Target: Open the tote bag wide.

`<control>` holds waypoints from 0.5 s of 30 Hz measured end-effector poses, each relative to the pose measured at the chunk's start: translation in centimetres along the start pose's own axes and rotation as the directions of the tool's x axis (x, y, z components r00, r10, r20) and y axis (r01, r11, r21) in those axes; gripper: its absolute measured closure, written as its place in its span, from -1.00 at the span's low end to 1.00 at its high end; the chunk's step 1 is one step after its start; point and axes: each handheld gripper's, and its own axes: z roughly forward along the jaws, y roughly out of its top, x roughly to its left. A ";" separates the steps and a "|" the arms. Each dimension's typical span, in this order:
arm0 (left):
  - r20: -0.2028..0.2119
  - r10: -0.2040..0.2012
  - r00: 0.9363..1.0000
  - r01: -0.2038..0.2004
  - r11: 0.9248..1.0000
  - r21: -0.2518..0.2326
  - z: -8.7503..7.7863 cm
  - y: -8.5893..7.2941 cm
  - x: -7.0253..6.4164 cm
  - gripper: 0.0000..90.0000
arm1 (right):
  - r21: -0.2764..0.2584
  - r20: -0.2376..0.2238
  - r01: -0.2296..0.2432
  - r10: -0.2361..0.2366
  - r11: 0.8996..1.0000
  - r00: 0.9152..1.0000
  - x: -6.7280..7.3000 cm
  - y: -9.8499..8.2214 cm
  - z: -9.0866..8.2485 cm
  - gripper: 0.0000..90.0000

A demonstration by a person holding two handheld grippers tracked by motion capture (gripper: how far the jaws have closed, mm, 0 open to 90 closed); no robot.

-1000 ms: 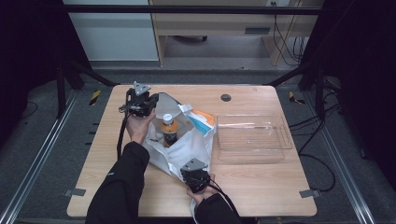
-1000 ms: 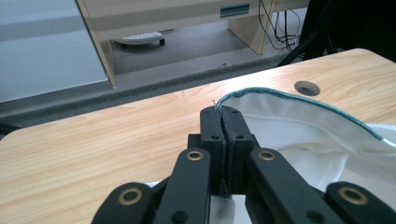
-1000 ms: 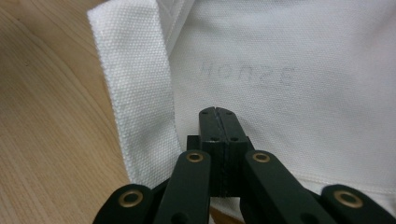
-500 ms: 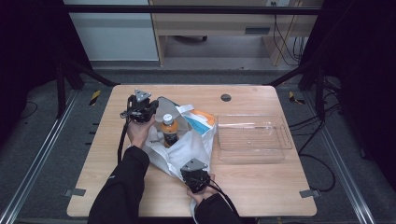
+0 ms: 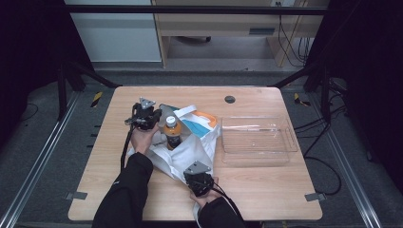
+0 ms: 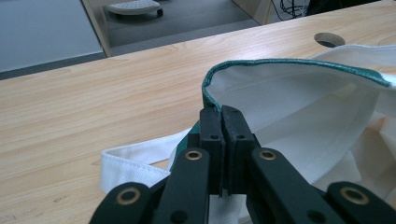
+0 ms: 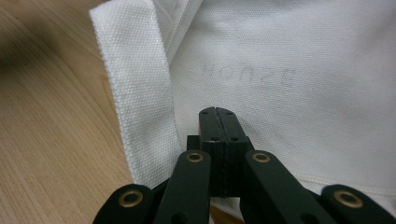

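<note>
A white cloth bag [image 5: 190,152] lies on the wooden counter [image 5: 266,190], near its middle and towards the person's side. Its mouth is trimmed in green and faces the far left.

The left hand-held gripper [image 5: 145,116] sits at the bag's far left corner, just above the counter. In the left gripper view its jaws are pressed together on the green rim [image 6: 212,95] of the bag's mouth, so it is clenched on the bag. A white strap [image 6: 135,163] lies flat on the counter beside those jaws.

The right hand-held gripper [image 5: 199,180] is at the bag's near edge, close to the counter's front. In the right gripper view its jaws stand tight together over the white cloth, beside another strap [image 7: 140,102]. Faint mirrored lettering shows through the weave just beyond the tips. The jaws are clenched; whether cloth is pinched between them I cannot tell from that view, though the tips lie right against the fabric.

A bottle [image 5: 172,132] with an orange cap stands upright in the bag's open mouth, just right of the left hand-held gripper. Behind it, a blue, white and orange packet [image 5: 199,121] pokes out of the opening.

A clear plastic tray [image 5: 256,140] sits just right of the bag. A round hole [image 5: 230,99] marks the counter's far side.
</note>
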 end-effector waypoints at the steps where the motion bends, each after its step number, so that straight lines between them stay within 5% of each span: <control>1: 0.002 -0.006 1.000 0.006 1.000 -0.004 -0.1 0.0 0.0 0.93 | 0.000 0.000 0.000 0.000 1.000 1.000 0.0 0.0 0.0 1.00; 10: 0.030 0.018 0.999 -0.017 0.999 -0.031 -3.5 -0.1 1.3 0.35 | 0.003 -0.008 -0.017 0.017 1.000 1.000 -0.1 0.0 0.0 1.00; 15: 0.050 0.032 0.998 -0.029 0.998 -0.057 -5.4 -1.0 2.3 0.27 | 0.001 -0.009 -0.017 0.017 1.000 1.000 -0.1 0.0 0.0 1.00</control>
